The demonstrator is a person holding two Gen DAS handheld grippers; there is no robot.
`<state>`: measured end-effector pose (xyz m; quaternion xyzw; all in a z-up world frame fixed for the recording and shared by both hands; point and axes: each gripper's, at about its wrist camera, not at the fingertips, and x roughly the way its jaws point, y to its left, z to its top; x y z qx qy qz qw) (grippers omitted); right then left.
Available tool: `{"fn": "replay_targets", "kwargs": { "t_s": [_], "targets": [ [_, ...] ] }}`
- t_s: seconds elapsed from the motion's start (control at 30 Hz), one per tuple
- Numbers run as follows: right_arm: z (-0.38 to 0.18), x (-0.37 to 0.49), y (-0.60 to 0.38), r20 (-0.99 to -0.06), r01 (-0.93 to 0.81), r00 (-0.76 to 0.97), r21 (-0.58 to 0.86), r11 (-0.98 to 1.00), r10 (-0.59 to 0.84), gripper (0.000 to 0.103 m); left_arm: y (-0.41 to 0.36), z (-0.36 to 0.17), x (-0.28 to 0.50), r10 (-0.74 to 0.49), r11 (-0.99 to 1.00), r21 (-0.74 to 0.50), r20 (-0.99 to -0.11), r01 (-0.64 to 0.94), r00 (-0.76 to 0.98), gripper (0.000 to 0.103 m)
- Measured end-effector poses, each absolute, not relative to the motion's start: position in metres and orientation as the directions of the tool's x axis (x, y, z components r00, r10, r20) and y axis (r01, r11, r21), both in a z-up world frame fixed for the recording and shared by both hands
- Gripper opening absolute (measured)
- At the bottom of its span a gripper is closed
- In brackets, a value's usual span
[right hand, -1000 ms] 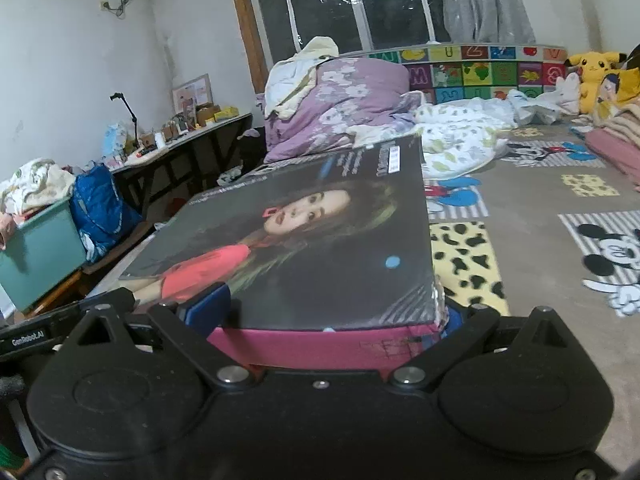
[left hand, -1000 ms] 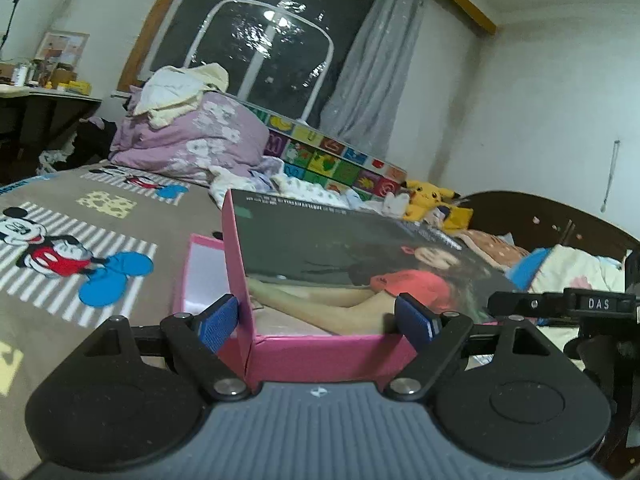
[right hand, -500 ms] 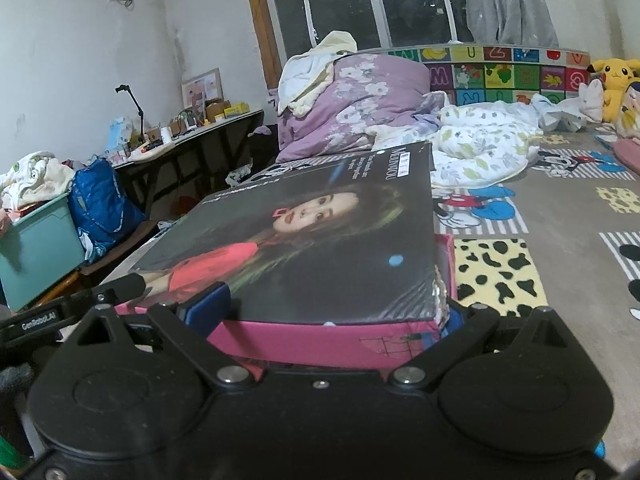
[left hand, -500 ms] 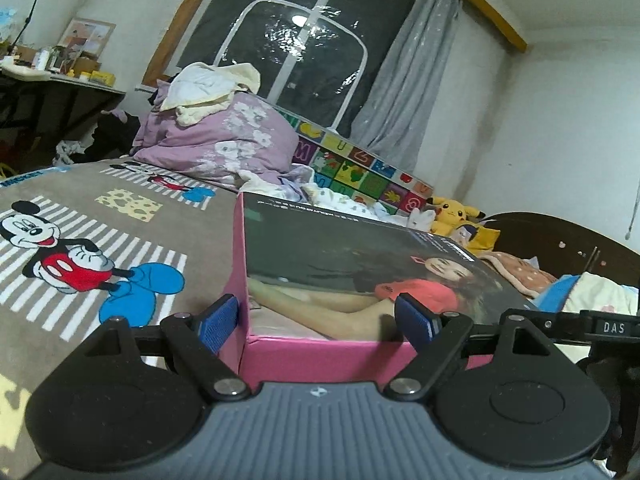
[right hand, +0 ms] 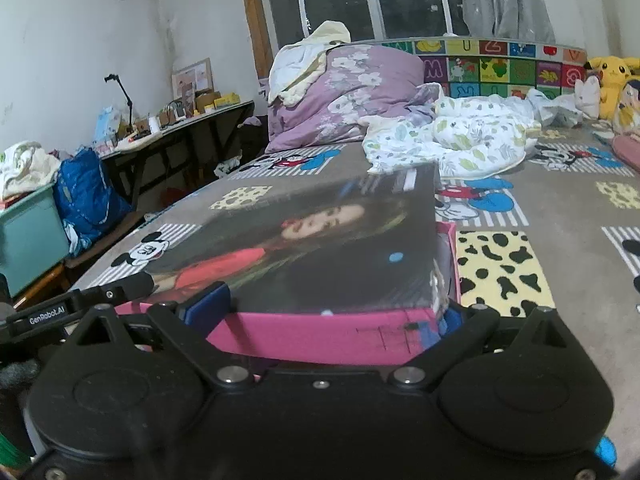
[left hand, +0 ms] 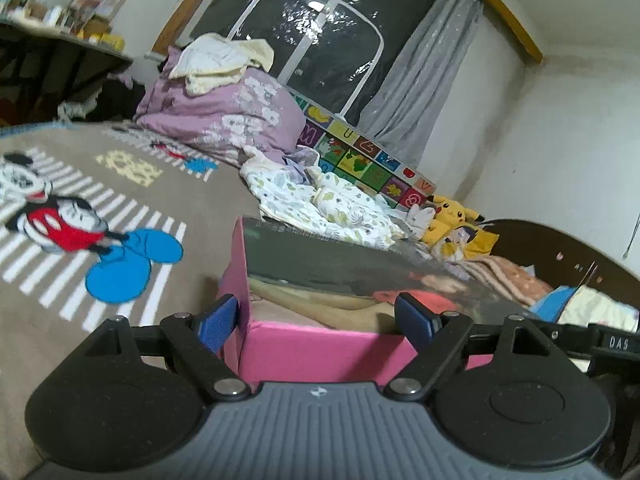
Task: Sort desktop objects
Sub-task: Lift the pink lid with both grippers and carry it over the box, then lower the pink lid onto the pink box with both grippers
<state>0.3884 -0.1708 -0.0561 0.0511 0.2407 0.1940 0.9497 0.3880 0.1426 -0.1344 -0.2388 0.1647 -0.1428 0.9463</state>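
blue pads of the left gripper (left hand: 318, 322) stand on either side of a near corner of the pink box (left hand: 308, 350), clamped on it, the left pad outside the box's wall and the right pad over its open top. the right gripper (right hand: 320, 312) is clamped on the same box (right hand: 320, 336) from another side, one blue pad at the left by the pink wall, the other at the box's right corner, mostly hidden. compared with a second ago, both grips look unchanged, but the box sits lower and closer to the brown cartoon-mouse bedspread (left hand: 132, 240); in the left view more of the leaf-print bedding (left hand: 320, 208) and the yellow plush toy (left hand: 452, 210) now shows above the box.

the box is shallow, bright pink card with an open top. a glossy dark photo cover (right hand: 320, 248) showing a person in red lies tilted across it, overhanging the far edge. farther off are a purple floral quilt (right hand: 352, 92) and a cluttered desk (right hand: 176, 128) at the left.
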Motion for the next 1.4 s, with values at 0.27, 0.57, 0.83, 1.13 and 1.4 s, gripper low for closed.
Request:
{"fn": "replay_targets", "kwargs": {
  "t_s": [0.27, 0.57, 0.83, 1.13, 1.4],
  "targets": [
    [-0.071, 0.385, -0.172, -0.464, -0.332, 0.795, 0.206, 0.921, 0.39, 0.101, 0.142, -0.138, 0.392, -0.365, 0.857, -0.479, -0.301, 0.191, 0.881, 0.084],
    [-0.079, 0.388, -0.183, -0.451, -0.261, 0.824, 0.236, 0.936, 0.344, 0.101, 0.124, -0.14, 0.393, -0.336, 0.873, -0.455, -0.298, 0.177, 0.893, 0.084],
    [-0.087, 0.384, -0.187, -0.417, -0.172, 0.875, 0.208, 0.963, 0.247, 0.101, 0.106, -0.14, 0.394, -0.27, 0.905, -0.401, -0.286, 0.141, 0.919, 0.084],
    [-0.1, 0.4, -0.228, -0.413, -0.068, 0.866, 0.462, 0.884, 0.282, 0.101, 0.109, -0.14, 0.394, -0.284, 0.888, -0.436, -0.267, 0.148, 0.921, 0.085],
    [-0.12, 0.449, -0.248, -0.435, -0.069, 0.759, 0.686, 0.724, 0.485, 0.101, 0.105, -0.144, 0.396, -0.272, 0.892, -0.435, -0.291, 0.127, 0.917, 0.086]
  ]
}}
